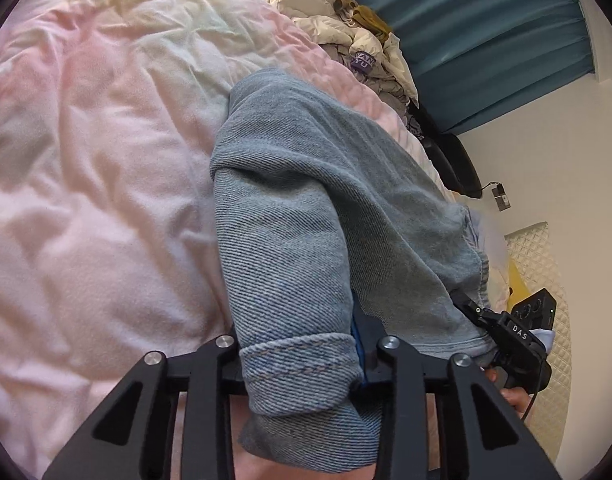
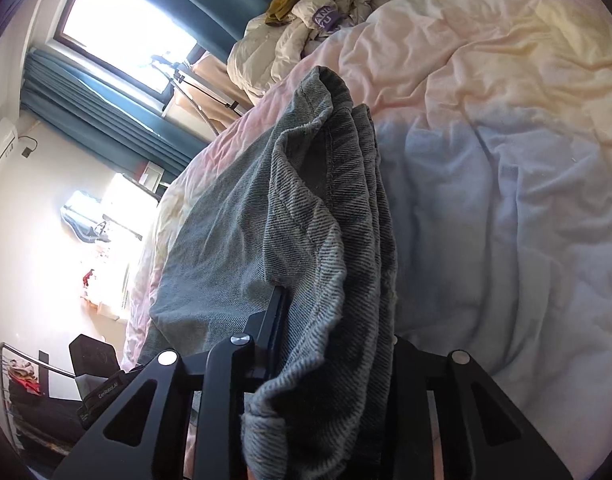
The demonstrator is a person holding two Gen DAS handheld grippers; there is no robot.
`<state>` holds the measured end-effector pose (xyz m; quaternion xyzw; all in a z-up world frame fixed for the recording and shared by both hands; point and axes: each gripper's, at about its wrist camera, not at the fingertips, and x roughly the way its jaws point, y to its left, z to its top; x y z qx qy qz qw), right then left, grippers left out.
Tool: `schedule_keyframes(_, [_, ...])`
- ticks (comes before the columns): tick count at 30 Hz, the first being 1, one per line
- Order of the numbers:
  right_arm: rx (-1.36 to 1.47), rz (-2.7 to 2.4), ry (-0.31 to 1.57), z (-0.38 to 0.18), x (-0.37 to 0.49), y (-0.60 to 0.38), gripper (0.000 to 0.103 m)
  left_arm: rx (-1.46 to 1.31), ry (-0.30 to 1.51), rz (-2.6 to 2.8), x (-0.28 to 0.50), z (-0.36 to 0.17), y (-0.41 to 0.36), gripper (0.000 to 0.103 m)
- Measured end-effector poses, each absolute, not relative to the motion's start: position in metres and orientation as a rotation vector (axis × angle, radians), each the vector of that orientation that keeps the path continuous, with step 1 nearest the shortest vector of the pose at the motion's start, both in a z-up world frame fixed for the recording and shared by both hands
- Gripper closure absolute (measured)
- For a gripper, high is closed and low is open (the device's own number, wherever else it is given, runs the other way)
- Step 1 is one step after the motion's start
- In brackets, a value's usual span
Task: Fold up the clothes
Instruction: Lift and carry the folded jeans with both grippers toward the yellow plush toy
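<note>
Gripping a hem each, the left hand-held gripper (image 1: 306,360) and right hand-held gripper (image 2: 330,344) clamp faded jeans (image 1: 306,200) over the bed (image 1: 86,160). Denim looks heavy, limp; hems suit holding.

Pastel duvet (image 1: 106,152) w/ pink, yellow & pale-blue patches fills most of both views, rumpled. Cream puffy jacket (image 2: 274,44) heaped at top centre, purple label on it, mustard cloth (image 2: 284,2) on top. Teal curtains (image 1: 486,32) upper right in left view; bright window (image 2: 122,36) upper left in right view. White wall (image 1: 546,168) at right.
</note>
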<state>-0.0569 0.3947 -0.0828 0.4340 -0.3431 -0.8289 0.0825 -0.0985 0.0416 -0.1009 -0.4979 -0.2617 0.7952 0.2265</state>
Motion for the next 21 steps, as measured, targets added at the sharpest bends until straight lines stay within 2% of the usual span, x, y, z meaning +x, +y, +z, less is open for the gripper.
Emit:
schedule_keyframes(9, [1.196, -2.545, -0.993, -0.031, -0.057, 0.388, 0.084, -1.270, -0.596, 2.343, -0.095, -0.042, 0.053, 0.076])
schedule_keyframes(13, [1.169, -2.563, -0.970, -0.005, -0.039, 0.413, 0.084, -1.243, -0.536, 2.354, -0.092, -0.015, 0.077, 0.076])
schedule_keyframes(21, [1.064, -2.707, -0.975, 0.050, 0.014, 0.494, 0.084, -1.156, -0.407, 2.266, -0.081, 0.027, 0.193, 0.076])
